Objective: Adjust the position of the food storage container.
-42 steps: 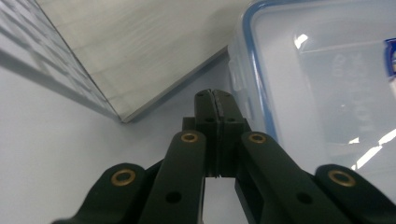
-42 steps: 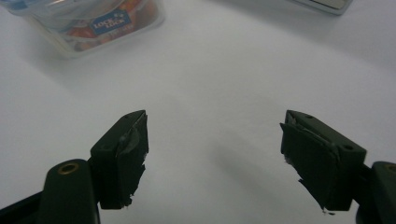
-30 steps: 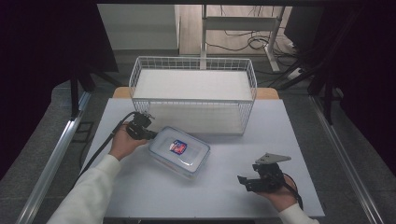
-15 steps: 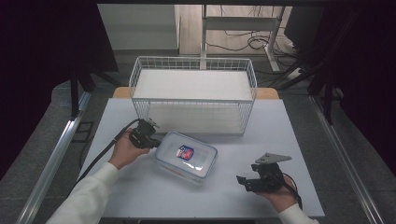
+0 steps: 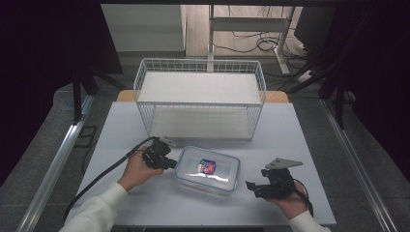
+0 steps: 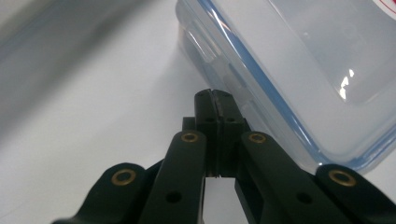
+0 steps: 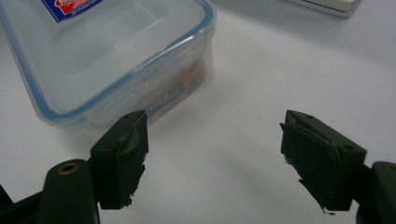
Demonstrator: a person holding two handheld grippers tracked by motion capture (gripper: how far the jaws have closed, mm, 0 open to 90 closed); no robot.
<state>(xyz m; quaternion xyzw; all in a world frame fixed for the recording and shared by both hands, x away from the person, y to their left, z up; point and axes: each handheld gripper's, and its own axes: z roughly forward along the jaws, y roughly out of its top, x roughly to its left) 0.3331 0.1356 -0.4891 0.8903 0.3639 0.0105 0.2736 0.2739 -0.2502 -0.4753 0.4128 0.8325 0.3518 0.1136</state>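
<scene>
A clear plastic lidded container (image 5: 208, 169) with a blue seal and a red-and-blue label lies flat on the white table (image 5: 290, 125). My left gripper (image 5: 171, 163) is shut, with its tip against the container's left end. In the left gripper view the closed jaws (image 6: 215, 95) press at the side flap of the container (image 6: 289, 56). My right gripper (image 5: 251, 186) rests open on the table just right of the container. In the right gripper view, my right gripper (image 7: 215, 154) holds nothing, and a corner of the container (image 7: 107, 51) lies just beyond its left jaw.
A white wire basket (image 5: 200, 96) stands at the back of the table, behind the container. A black cable (image 5: 104, 176) trails from the left gripper toward the front left edge. Bare table lies right of and behind the right gripper.
My left gripper has moved right and toward the front, sliding the container the same way, closer to the right gripper. The right gripper has stayed in place.
</scene>
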